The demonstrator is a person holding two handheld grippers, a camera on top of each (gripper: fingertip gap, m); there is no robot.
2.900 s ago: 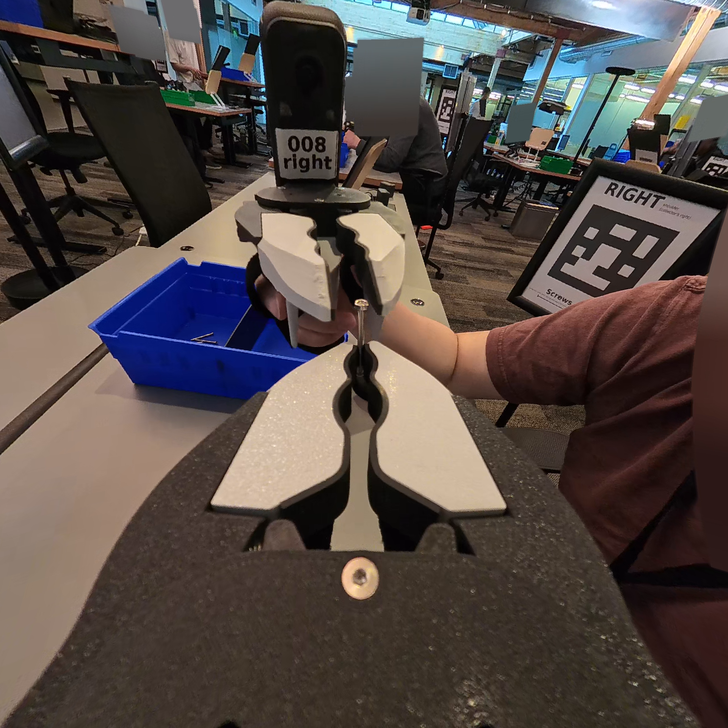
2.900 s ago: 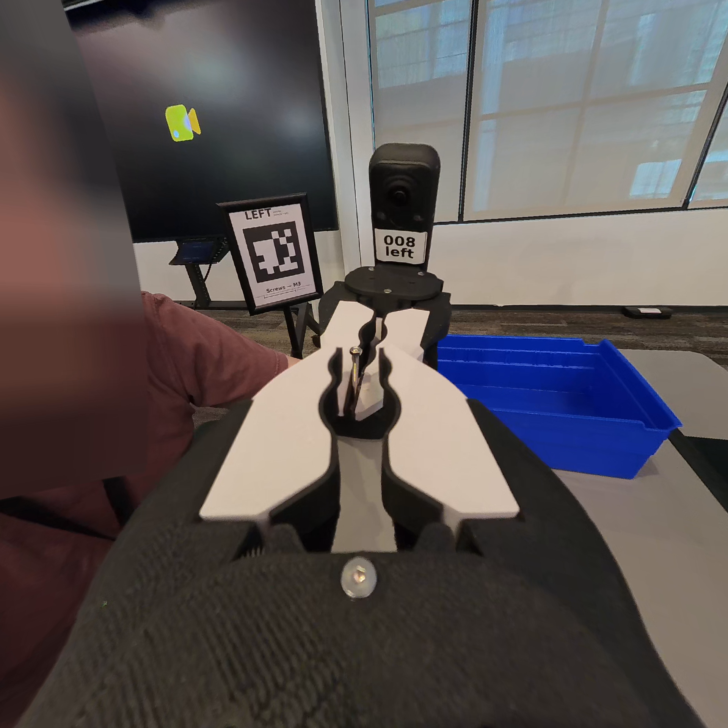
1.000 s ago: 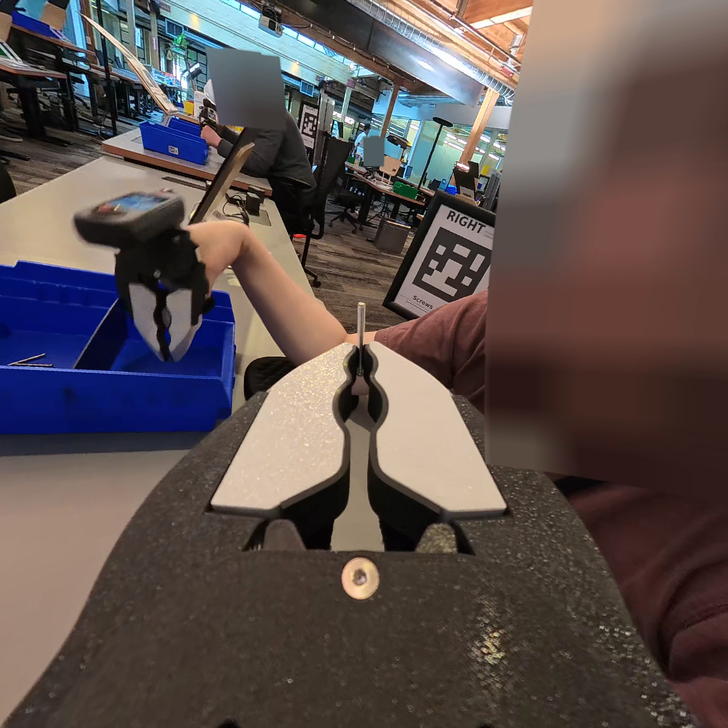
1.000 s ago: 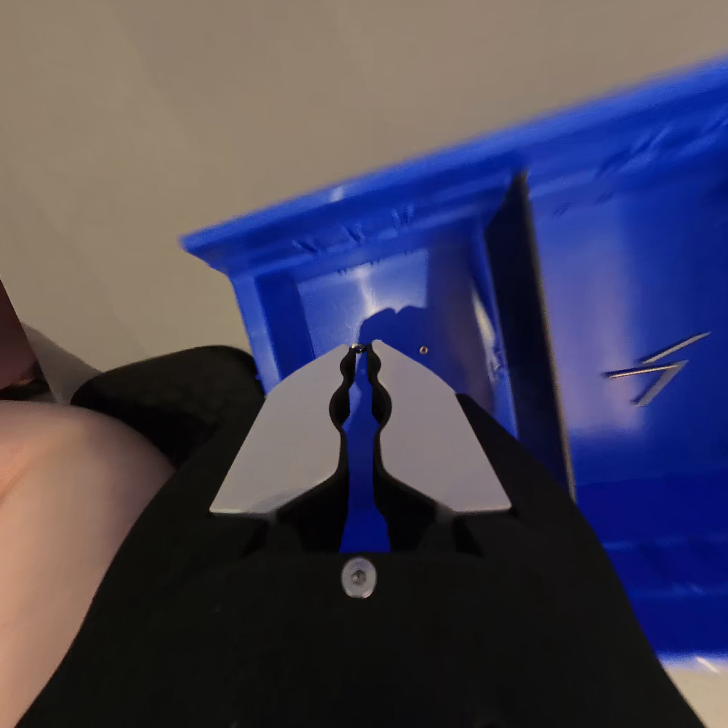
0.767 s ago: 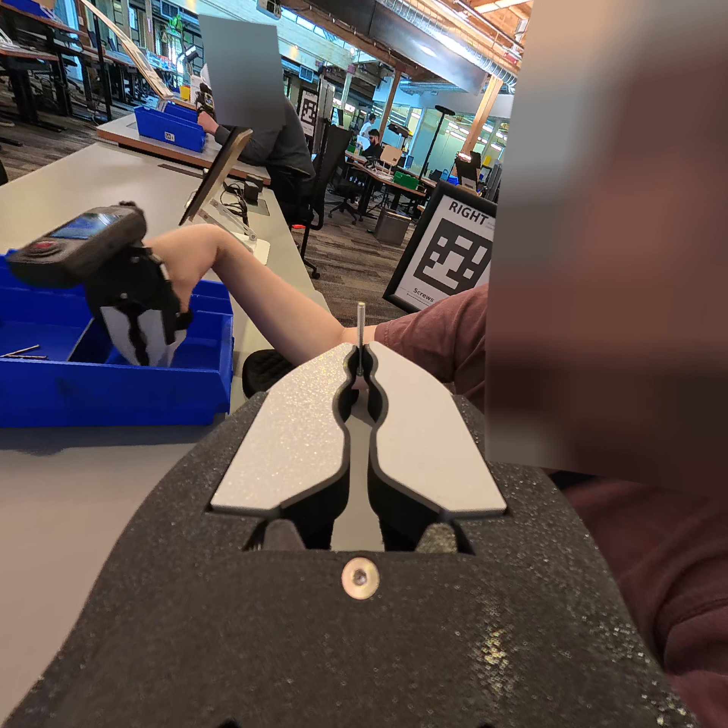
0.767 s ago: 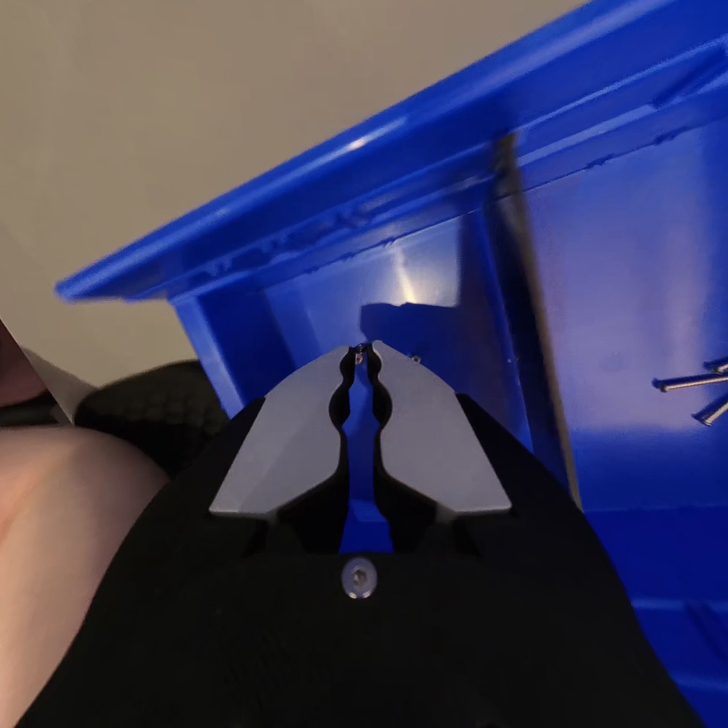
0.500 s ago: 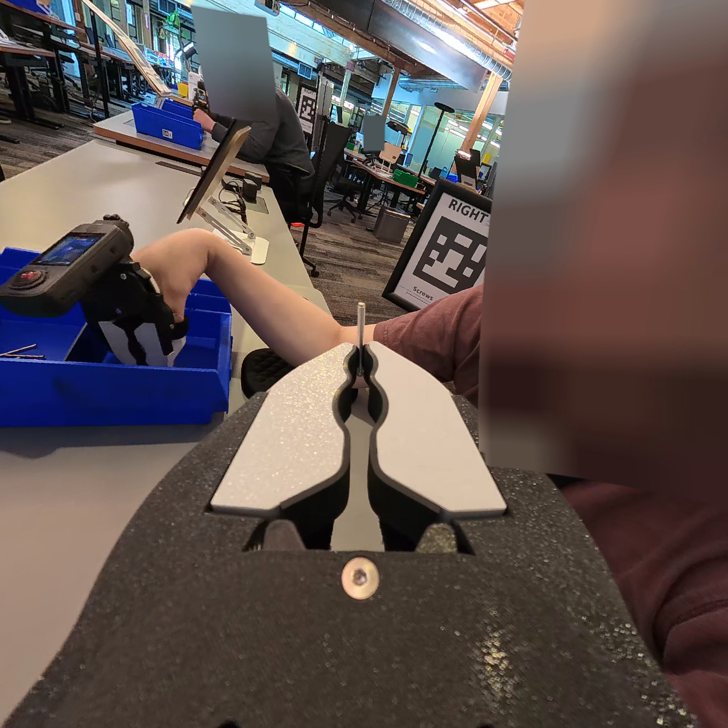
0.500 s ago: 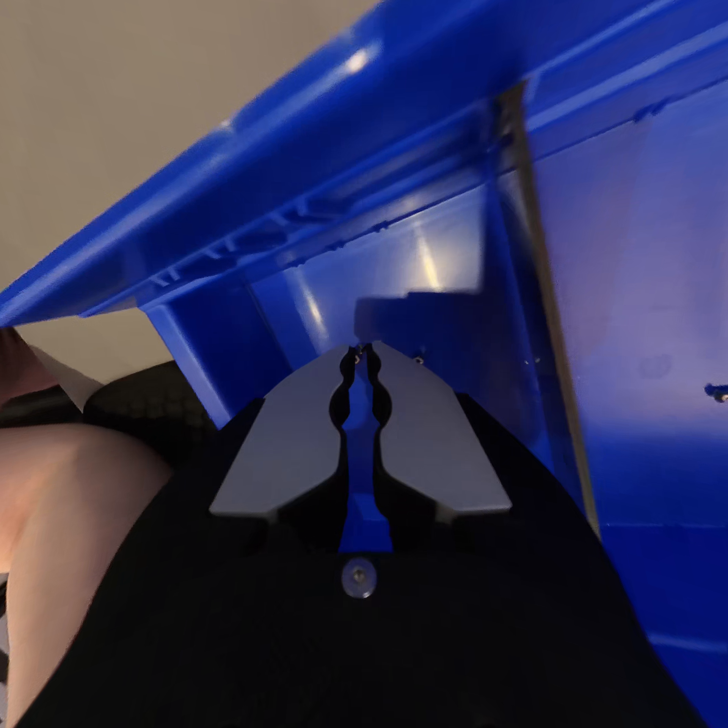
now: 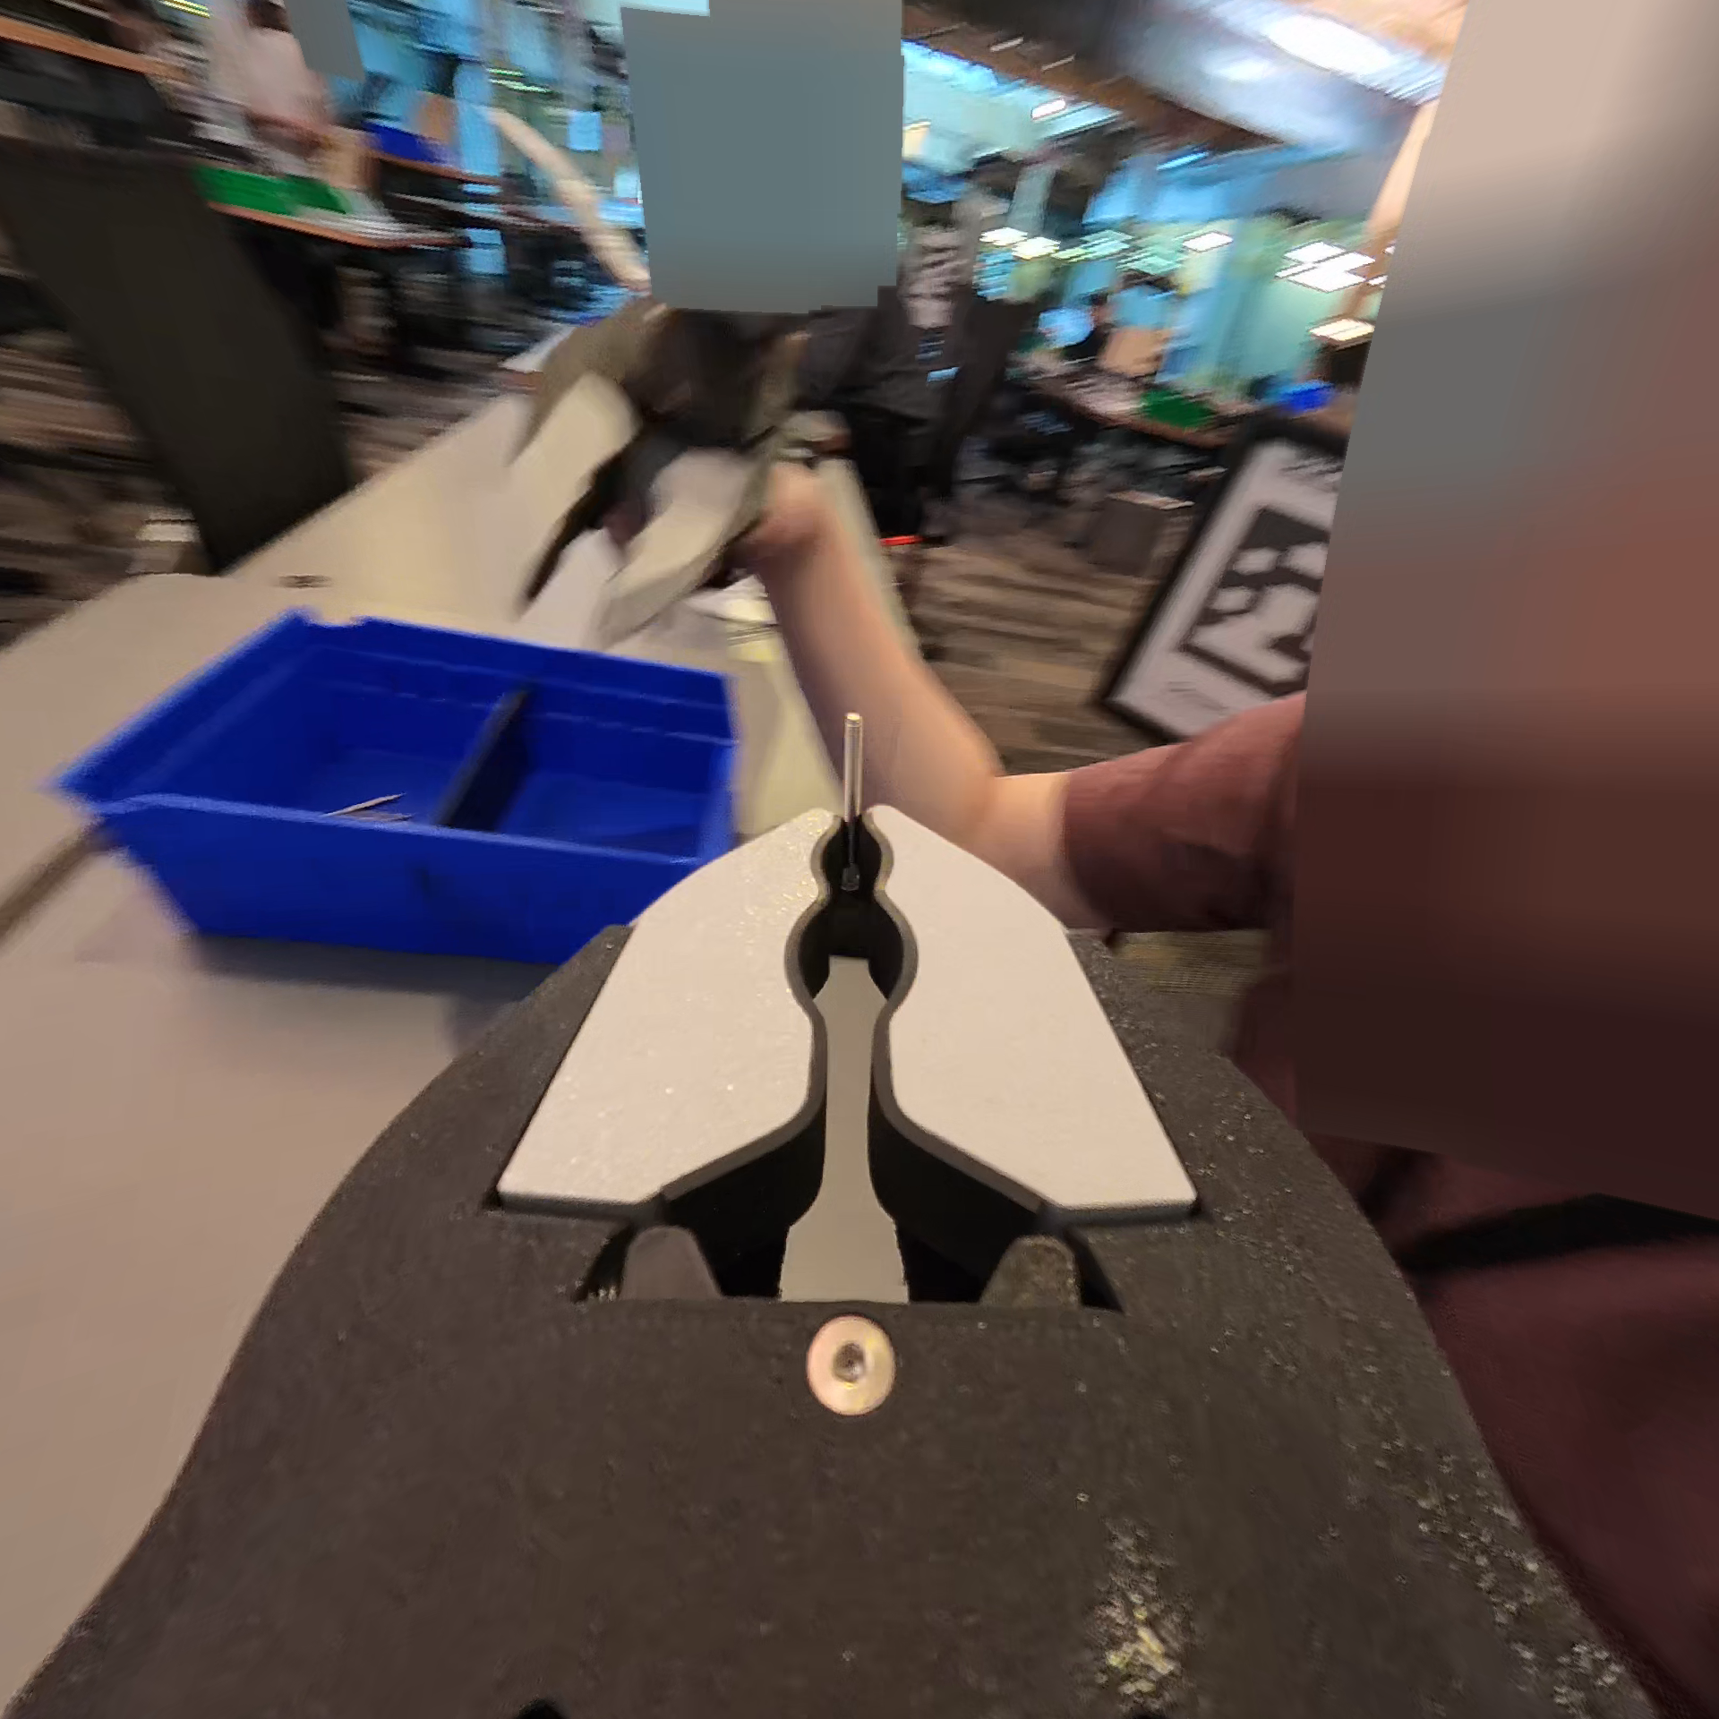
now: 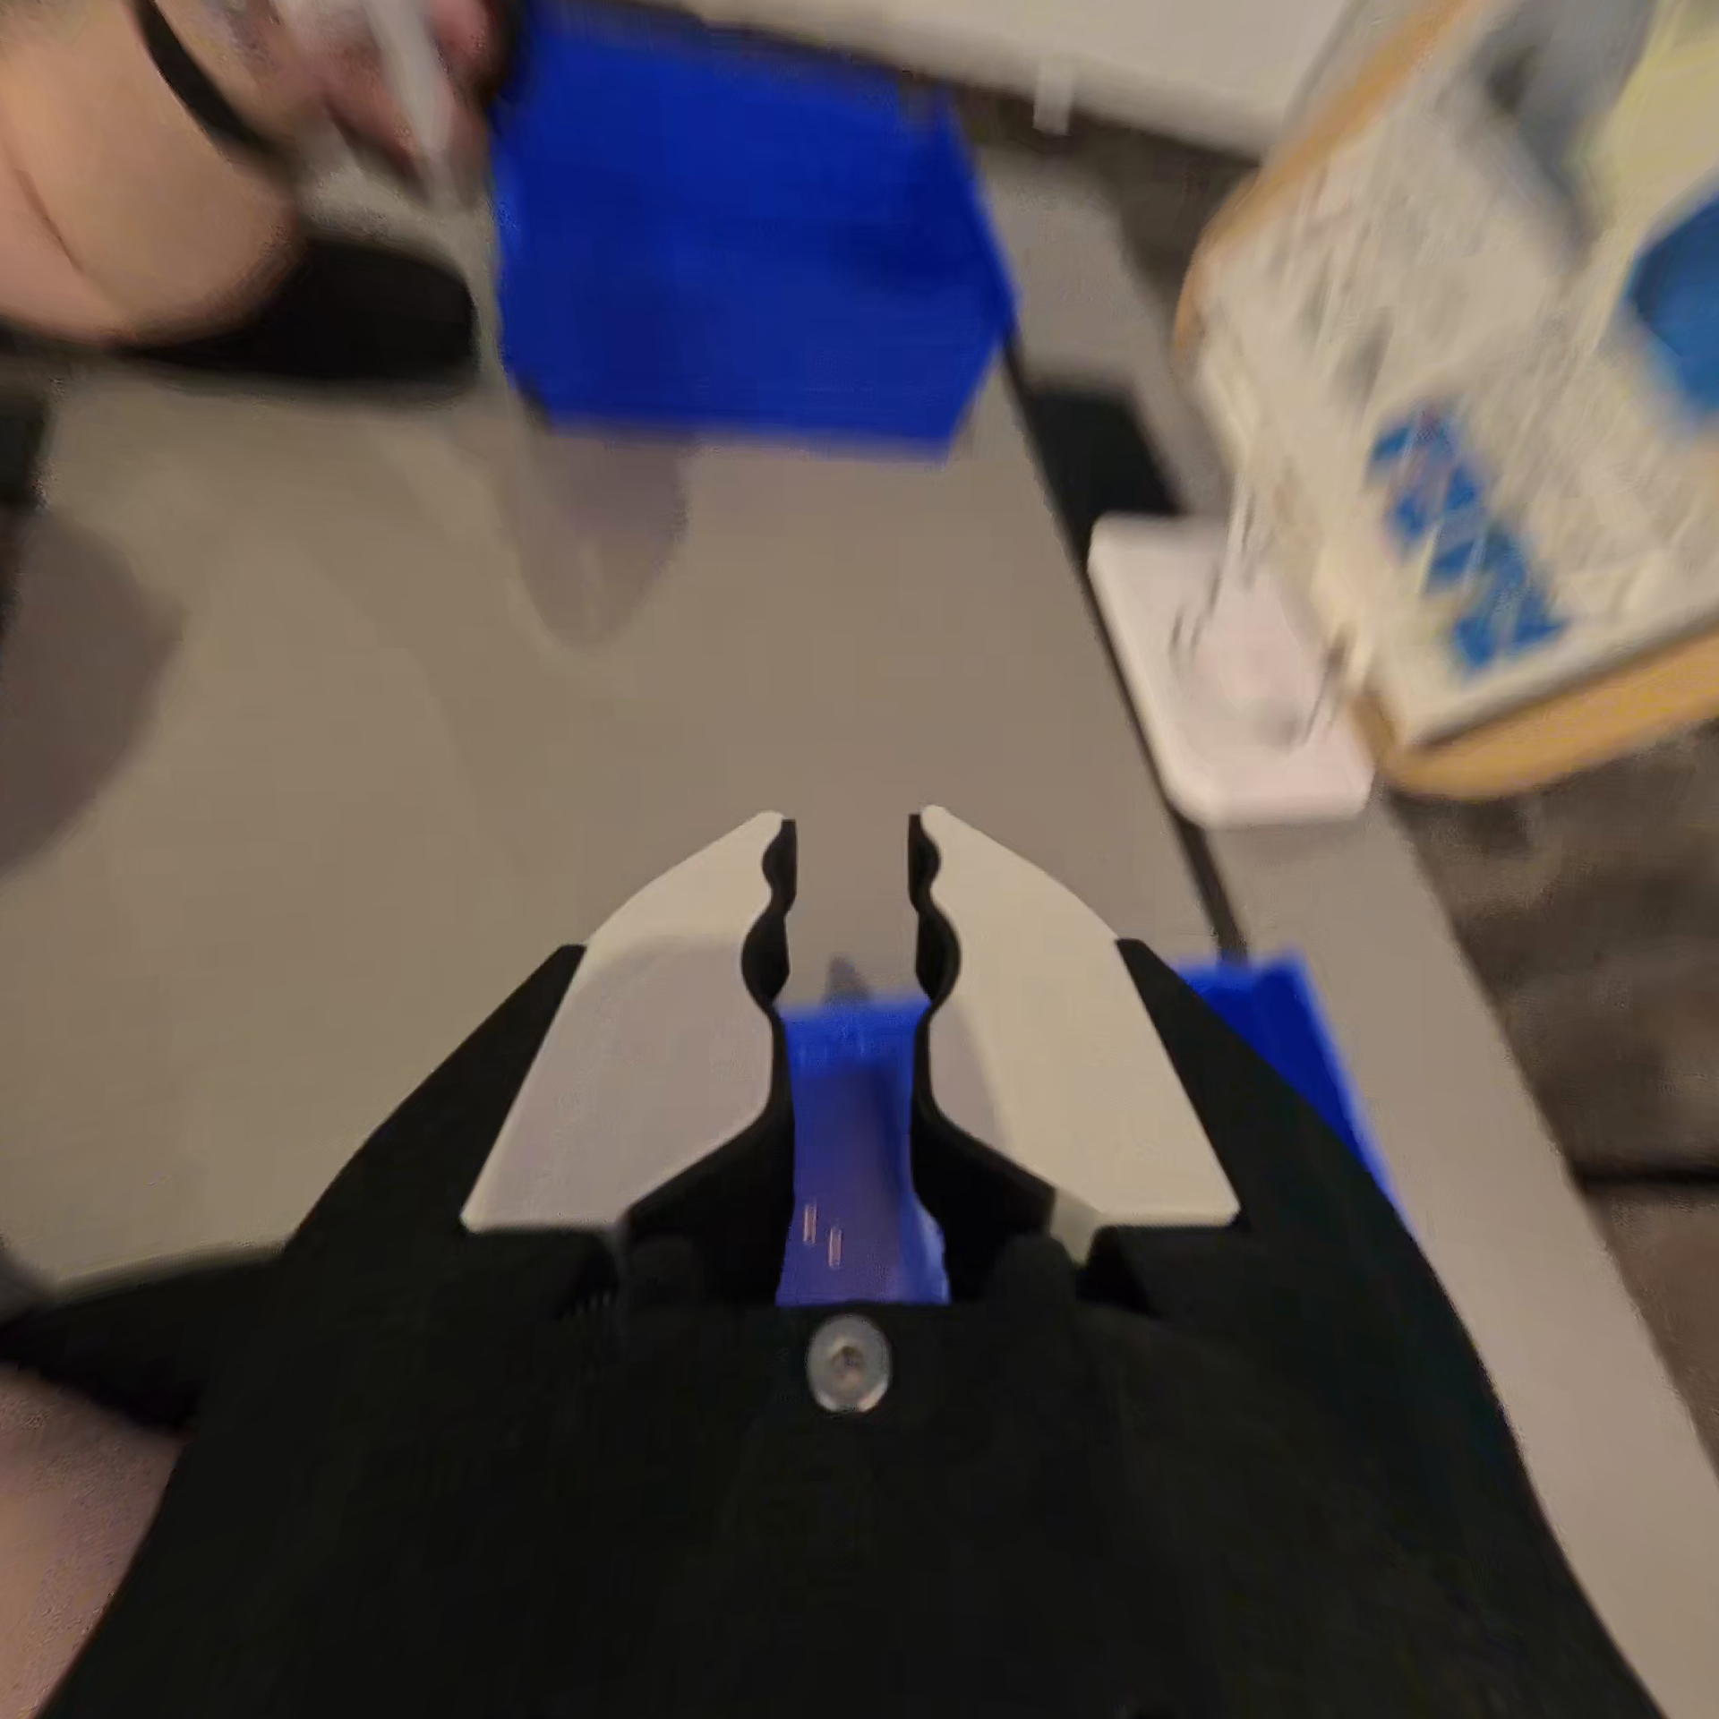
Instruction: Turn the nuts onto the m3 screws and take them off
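**Right gripper up out of the bin, fingers now apart**

Half a second ago your right gripper (image 10: 851, 828) was tipped down inside the blue bin (image 9: 279, 837) with its fingers nearly together; now it is lifted clear above the desk (image 9: 186, 1070), blurred with motion, and its fingers stand a narrow gap apart with nothing between them. In the right wrist view the bin's edge shows just below that gripper, and a second blue bin (image 10: 744, 279) sits farther along the desk.

Your left gripper (image 9: 851, 819) is unchanged: its fingers are closed on the M3 screw (image 9: 853, 767), gripping it near the head so the shaft stands upright above the tips. No nut is visible on the shaft. A few loose screws (image 9: 372, 807) lie in the bin's left compartment; the right compartment's contents are too blurred to tell
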